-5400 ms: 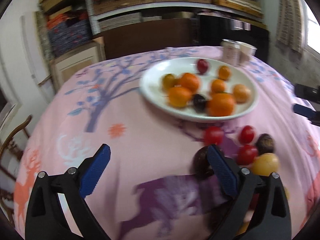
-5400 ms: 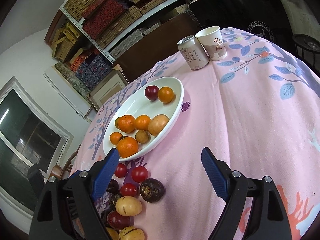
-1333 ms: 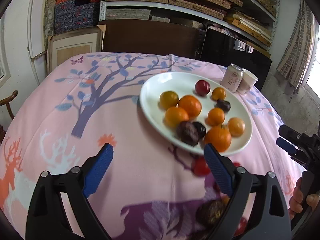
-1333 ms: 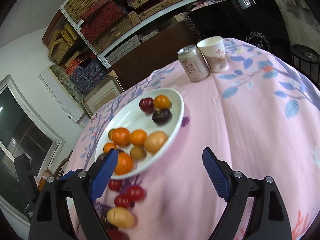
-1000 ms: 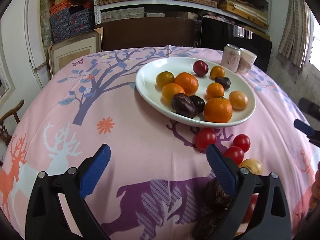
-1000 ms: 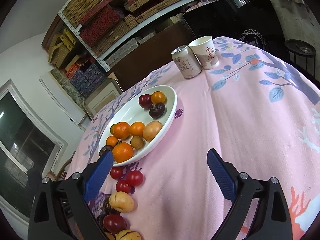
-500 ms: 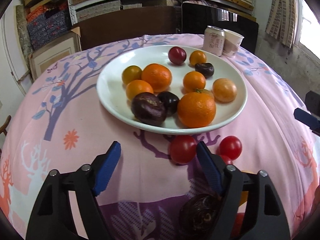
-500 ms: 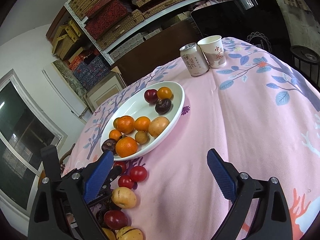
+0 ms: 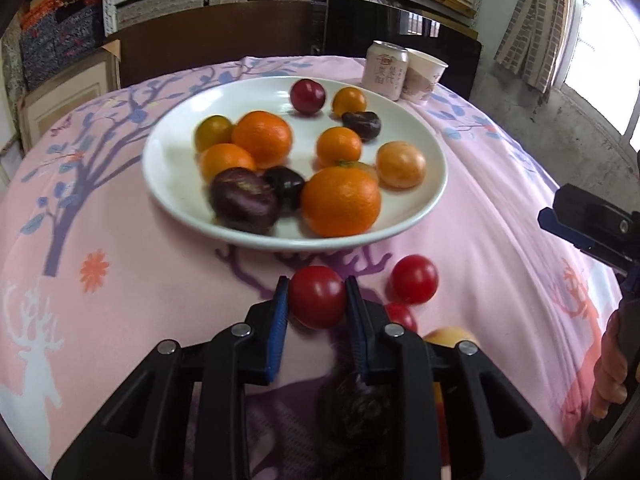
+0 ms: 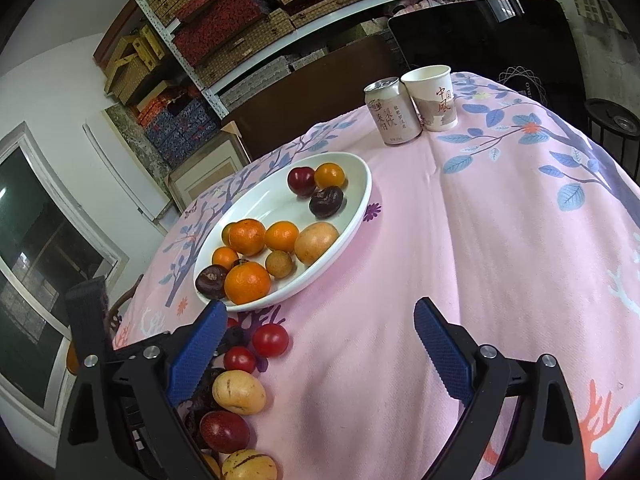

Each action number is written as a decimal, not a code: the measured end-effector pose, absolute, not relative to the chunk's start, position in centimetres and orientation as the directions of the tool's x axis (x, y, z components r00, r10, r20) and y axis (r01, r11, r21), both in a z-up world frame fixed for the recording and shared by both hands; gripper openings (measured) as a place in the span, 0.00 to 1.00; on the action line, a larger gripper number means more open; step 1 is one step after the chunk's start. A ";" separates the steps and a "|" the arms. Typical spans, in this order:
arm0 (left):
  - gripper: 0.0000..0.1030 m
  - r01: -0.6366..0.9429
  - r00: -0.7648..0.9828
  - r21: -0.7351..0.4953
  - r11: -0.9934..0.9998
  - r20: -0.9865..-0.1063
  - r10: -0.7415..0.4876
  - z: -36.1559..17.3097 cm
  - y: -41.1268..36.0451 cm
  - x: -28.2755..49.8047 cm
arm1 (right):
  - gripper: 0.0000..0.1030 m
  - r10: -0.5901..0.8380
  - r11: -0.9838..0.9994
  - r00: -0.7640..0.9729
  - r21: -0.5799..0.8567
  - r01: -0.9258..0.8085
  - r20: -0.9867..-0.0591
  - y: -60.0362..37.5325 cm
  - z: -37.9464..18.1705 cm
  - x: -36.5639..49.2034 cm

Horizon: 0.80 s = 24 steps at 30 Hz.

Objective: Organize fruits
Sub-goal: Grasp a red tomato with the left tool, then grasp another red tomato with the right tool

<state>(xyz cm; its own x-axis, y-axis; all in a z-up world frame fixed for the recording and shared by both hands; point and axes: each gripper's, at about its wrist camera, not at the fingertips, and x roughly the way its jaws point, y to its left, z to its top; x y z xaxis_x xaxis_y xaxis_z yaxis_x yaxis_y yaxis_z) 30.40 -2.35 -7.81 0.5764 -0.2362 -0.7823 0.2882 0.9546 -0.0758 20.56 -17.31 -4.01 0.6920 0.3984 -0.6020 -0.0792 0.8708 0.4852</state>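
Just below the white plate point(image 9: 434, 196) rim on the bench, left gripper point(image 9: 316, 306) jaws have just closed onto a red tomato point(image 9: 317, 296). Right gripper point(image 10: 316, 344) jaws gape, empty. Lift gently, clear the rim, avoid squashing.

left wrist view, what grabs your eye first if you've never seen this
The left gripper pinching a red tomato on the pink cloth, just in front of the white plate. Behind it, the plate's pile of oranges and dark fruit, the biggest orange at its near rim.
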 end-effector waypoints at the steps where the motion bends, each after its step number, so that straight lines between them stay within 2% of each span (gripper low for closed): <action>1: 0.26 0.269 0.586 -0.073 0.960 -0.779 -0.223 -7.6 -1.6 29.9 | 0.93 0.403 0.872 0.688 0.482 -0.088 -0.604 -17.1 -4.1 20.6; 5: 0.26 0.161 0.629 -0.055 0.985 -0.763 -0.146 -6.7 2.1 28.5 | 0.92 0.444 0.869 0.648 0.474 -0.143 -0.618 -15.7 -4.6 20.7; 7: 0.26 0.117 0.634 -0.087 0.989 -0.760 -0.142 -6.5 3.6 28.5 | 0.91 0.494 0.845 0.601 0.509 -0.163 -0.628 -15.0 -5.2 21.1; 12: 0.26 0.113 0.625 -0.086 0.990 -0.768 -0.138 -7.1 3.8 29.4 | 0.66 0.543 0.819 0.540 0.547 -0.172 -0.643 -13.5 -5.8 22.0; 20: 0.26 0.150 0.610 -0.084 0.985 -0.777 -0.159 -7.6 2.8 29.5 | 0.53 0.530 0.834 0.490 0.529 -0.155 -0.692 -10.9 -6.8 23.2; 22: 0.26 0.149 0.609 -0.084 0.985 -0.777 -0.158 -7.6 2.8 29.6 | 0.41 0.525 0.837 0.482 0.529 -0.141 -0.701 -10.6 -7.2 23.6; 24: 0.26 0.148 0.606 -0.086 0.985 -0.780 -0.159 -7.6 2.7 29.6 | 0.37 0.524 0.837 0.476 0.532 -0.131 -0.706 -10.6 -7.6 23.8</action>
